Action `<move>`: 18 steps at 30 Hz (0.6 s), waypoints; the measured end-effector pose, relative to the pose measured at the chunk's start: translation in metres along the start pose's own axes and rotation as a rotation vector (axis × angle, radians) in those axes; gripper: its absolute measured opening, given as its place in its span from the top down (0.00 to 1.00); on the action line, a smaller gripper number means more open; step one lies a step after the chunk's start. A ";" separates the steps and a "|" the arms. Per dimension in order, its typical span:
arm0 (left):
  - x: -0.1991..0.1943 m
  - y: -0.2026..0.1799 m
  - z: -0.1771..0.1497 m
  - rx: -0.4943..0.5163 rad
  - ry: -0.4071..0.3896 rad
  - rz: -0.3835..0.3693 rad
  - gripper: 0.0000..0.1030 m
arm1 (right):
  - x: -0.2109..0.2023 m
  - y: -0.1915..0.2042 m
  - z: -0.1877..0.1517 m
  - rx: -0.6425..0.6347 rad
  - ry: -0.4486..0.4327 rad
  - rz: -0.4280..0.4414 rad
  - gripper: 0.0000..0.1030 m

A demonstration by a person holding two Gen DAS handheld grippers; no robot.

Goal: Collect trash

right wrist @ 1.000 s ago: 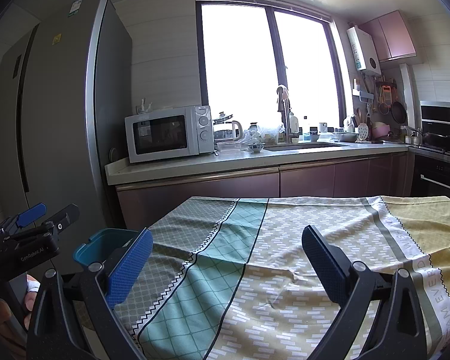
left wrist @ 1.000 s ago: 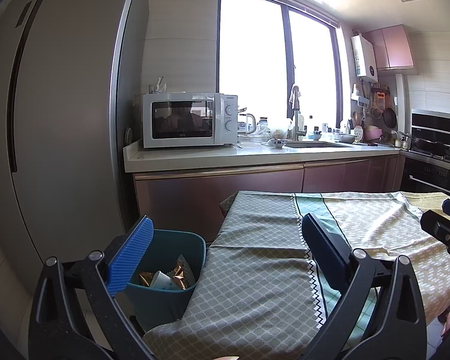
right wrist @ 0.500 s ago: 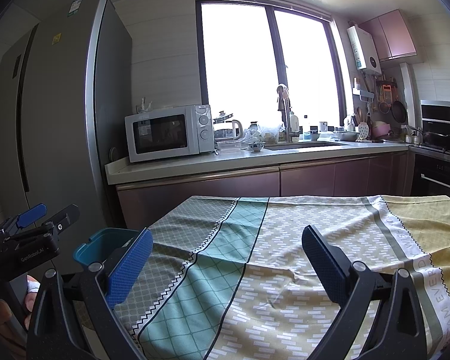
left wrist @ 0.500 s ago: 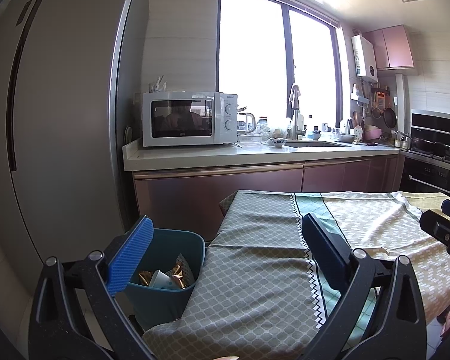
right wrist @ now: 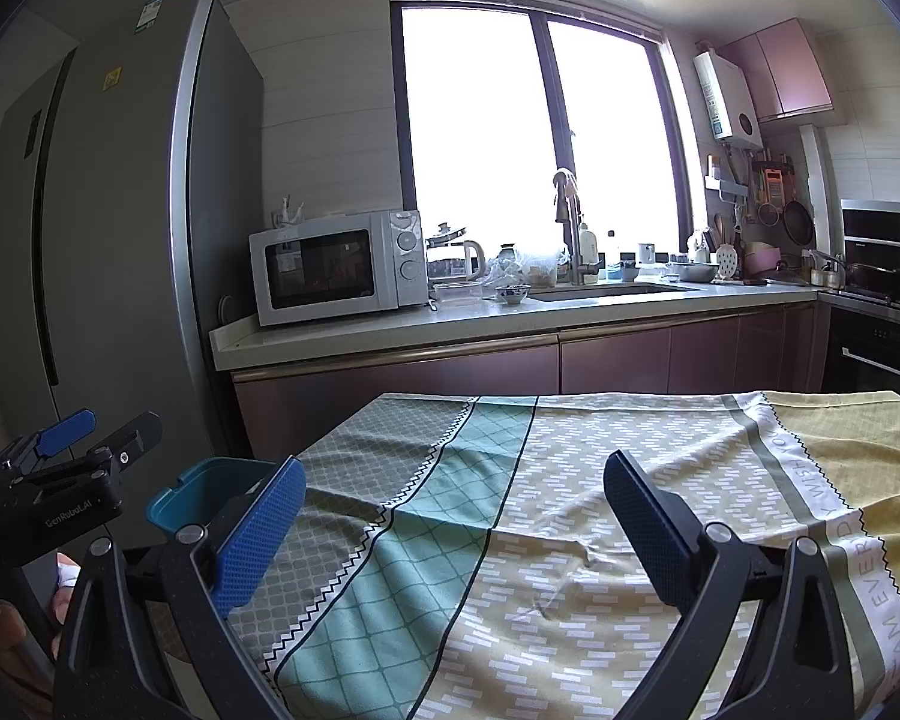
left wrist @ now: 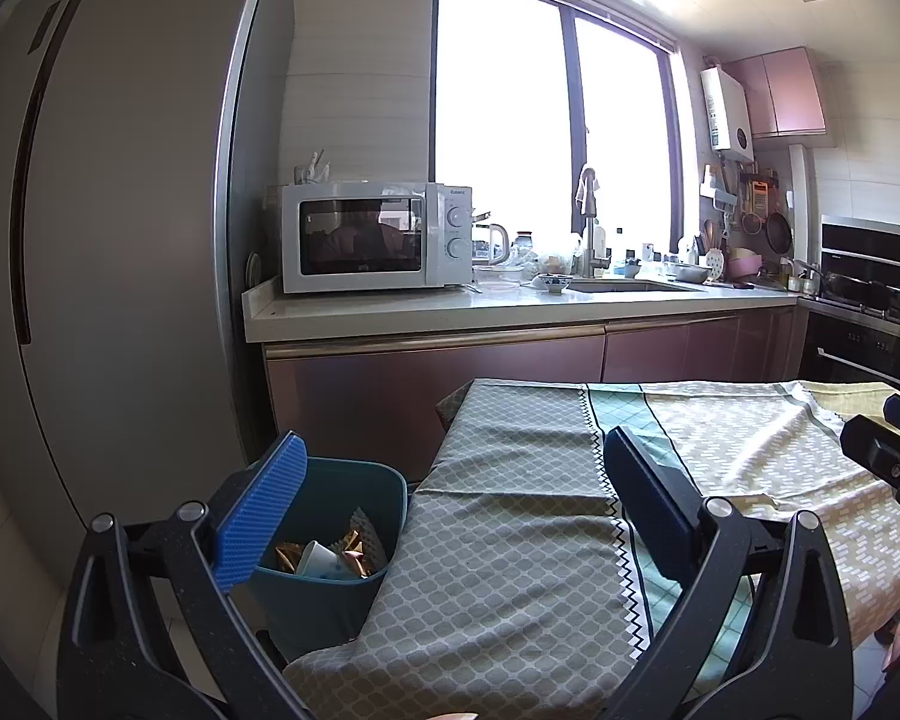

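Beside the cloth-covered worktop [left wrist: 510,540], at its left end, stands a dark teal plastic bin [left wrist: 354,546]. Inside the bin lie a small white paper cup [left wrist: 318,558], some shiny gold wrappers [left wrist: 348,546] and a grey bumpy scrap [left wrist: 369,531]. The bin sits just beside the hanging edge of the checked green, grey and yellow tablecloth [right wrist: 570,510].

The left tool [left wrist: 450,510] hangs above the near-left end of the worktop, its 2 blue-padded fingers [left wrist: 258,516] spread wide apart with nothing between them. The right tool [right wrist: 450,528] hangs over the middle of the cloth, also spread wide and holding nothing.

Behind the worktop runs a pale kitchen counter [left wrist: 450,306] with pink doors under it. A white microwave oven [left wrist: 378,237] sits on it, next to a tall grey fridge [left wrist: 120,240]. A big bright window [left wrist: 546,132] is above the sink.
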State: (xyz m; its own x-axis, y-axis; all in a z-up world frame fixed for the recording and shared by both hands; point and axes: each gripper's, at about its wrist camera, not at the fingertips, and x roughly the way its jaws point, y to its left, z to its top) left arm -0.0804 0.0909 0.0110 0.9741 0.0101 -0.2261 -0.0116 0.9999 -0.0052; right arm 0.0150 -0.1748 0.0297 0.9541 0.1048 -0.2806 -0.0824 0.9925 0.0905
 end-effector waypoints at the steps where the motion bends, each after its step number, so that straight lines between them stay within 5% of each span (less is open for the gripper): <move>1: 0.001 0.000 0.001 0.000 0.001 0.000 0.05 | 0.000 0.000 0.000 -0.001 0.002 -0.001 0.06; 18: 0.003 -0.003 0.000 0.001 0.003 0.001 0.05 | 0.002 -0.001 0.000 0.003 0.007 -0.002 0.06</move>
State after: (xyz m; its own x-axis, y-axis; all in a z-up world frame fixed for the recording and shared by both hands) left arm -0.0779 0.0882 0.0106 0.9734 0.0110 -0.2289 -0.0123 0.9999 -0.0045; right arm 0.0166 -0.1757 0.0296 0.9521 0.1033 -0.2879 -0.0797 0.9925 0.0925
